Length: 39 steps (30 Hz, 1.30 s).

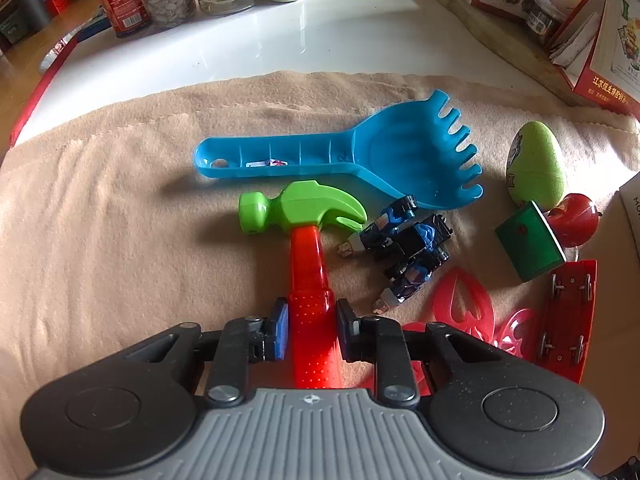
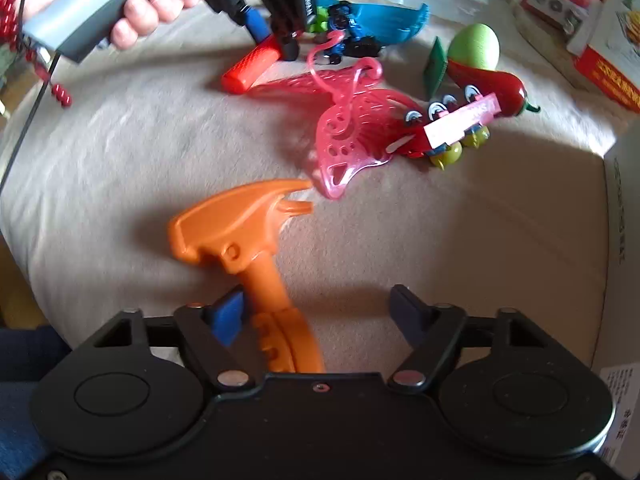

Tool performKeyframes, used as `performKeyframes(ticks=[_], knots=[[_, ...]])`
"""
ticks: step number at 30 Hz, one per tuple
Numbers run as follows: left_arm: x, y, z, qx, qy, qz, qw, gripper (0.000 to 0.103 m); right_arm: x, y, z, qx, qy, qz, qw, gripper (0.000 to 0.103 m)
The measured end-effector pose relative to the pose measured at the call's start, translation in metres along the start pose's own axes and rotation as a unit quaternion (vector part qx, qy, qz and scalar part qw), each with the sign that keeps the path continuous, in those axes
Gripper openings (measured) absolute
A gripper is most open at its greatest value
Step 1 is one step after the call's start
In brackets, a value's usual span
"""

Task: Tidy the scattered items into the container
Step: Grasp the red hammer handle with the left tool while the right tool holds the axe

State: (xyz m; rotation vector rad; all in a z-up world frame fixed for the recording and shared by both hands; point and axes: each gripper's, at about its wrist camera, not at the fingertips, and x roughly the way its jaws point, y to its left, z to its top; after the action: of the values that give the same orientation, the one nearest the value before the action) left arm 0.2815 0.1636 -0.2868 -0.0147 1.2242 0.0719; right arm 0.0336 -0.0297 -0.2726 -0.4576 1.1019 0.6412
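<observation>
Nearby, blue rake [image 1: 352,156] beyond hammer [image 1: 308,216].

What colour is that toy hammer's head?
Bright green hammer head, on a red handle; clearest in the left wrist view.

White table [image 1: 248,40], tan cloth [image 1: 100,208], toy hammer [image 1: 308,216], blue rake [image 1: 360,156]

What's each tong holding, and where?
Left tongs: shut on toy hammer, mid red handle. Right tongs: open, orange hammer handle between, ungripped.
</observation>
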Motion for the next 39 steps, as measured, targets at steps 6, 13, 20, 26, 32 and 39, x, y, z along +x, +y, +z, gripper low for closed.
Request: performKeyframes(ticks=[6,13,20,26,32,39], knots=[[-0.010,0.004,-0.007,0.005,-0.008,0.005,0.9999,0.025,-0.011,0.003,-0.003,-0.012,-0.010,0.026,1.000,0.025],[-0.041,0.014,-0.019,0.017,-0.021,-0.003,0.9996,0.024,-0.029,-0.013,-0.016,0.047,-0.013,0.062,0.997,0.023],[-0.088,0.018,-0.033,0.029,-0.038,-0.012,0.9988,0.024,-0.063,-0.021,-0.019,0.065,-0.036,0.055,0.996,0.023],[-0.136,0.012,-0.044,0.043,-0.060,-0.016,0.9971,0.024,-0.090,-0.024,-0.019,0.074,-0.057,0.053,0.994,0.000],[-0.158,-0.004,-0.052,0.053,-0.078,-0.009,0.9955,0.024,-0.068,-0.034,-0.015,0.088,-0.005,0.047,0.995,0.005],[-0.146,-0.012,-0.081,0.062,-0.057,-0.022,0.9962,0.024,-0.079,-0.032,-0.051,0.151,-0.003,0.031,0.988,0.098]])
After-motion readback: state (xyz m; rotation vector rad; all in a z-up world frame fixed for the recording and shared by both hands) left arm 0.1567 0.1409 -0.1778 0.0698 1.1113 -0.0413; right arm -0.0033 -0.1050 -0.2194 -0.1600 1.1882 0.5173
